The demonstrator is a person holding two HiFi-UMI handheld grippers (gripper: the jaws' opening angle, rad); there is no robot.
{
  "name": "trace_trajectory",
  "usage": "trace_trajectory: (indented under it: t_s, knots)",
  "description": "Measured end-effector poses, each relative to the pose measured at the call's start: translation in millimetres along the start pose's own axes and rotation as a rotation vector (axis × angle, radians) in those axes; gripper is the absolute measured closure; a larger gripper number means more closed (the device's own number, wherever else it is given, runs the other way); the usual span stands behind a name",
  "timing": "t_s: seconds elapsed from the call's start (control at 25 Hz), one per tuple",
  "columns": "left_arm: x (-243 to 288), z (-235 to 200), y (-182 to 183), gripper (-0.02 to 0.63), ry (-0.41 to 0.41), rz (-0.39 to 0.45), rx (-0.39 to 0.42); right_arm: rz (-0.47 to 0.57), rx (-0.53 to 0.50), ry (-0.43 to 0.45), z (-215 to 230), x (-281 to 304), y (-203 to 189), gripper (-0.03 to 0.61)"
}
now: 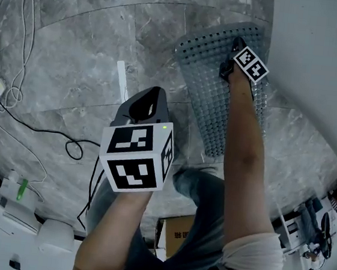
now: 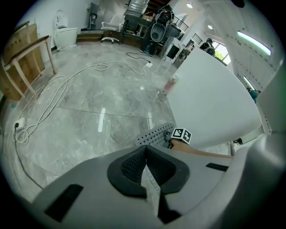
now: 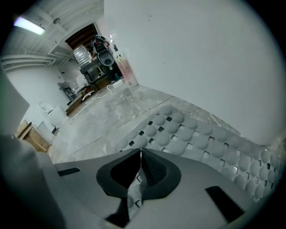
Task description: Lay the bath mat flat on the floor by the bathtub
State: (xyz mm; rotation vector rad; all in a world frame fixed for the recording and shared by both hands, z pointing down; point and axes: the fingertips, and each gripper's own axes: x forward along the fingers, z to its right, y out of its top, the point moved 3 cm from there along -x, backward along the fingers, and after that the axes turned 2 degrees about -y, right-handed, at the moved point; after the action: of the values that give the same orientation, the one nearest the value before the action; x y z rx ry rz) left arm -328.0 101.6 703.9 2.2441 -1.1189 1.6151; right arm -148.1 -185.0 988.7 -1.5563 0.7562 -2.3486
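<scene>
Bath mat (image 1: 205,75): likely limp, light; hold its edge.
Left tool (image 2: 145,166): clamped on mat.
Right tool (image 3: 139,172): same.

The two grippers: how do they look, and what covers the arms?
Left gripper and right gripper: grey shells, black textured pads. Each carries a white cube with black square markers. The forearms are bare; a white short sleeve shows.

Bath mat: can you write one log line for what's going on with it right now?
bath mat: held up beside bathtub, not yet flat | left gripper: shut on bath mat edge | right gripper: shut on bath mat edge
</scene>
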Motion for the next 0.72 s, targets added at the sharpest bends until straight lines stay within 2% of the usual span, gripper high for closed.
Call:
trace_trajectory:
  t_s: [0.16, 0.32, 0.52, 0.72]
  knots:
    - [-3.4, -3.1, 0.0, 0.597, 0.015, 0.002, 0.018, -0.006, -0.018, 0.005, -1.3, -4.8, 0.7, 0.554]
    - [-3.2, -0.3, -6.9, 0.597, 0.021, -0.014, 0.022, -0.009, -0.082, 0.024, -1.0, -27.0, 9.4, 0.555]
    - [-7.2, 19.4, -21.0, 0.597, 0.03, -0.019, 0.032, -0.068, -0.173, 0.141, -13.0, -75.2, 9.8, 0.555]
    - [-22.7, 49.9, -31.7, 0.597, 0.033, 0.012, 0.142, -0.11, -0.236, 0.253, -28.4, -140.5, 14.7, 0.555]
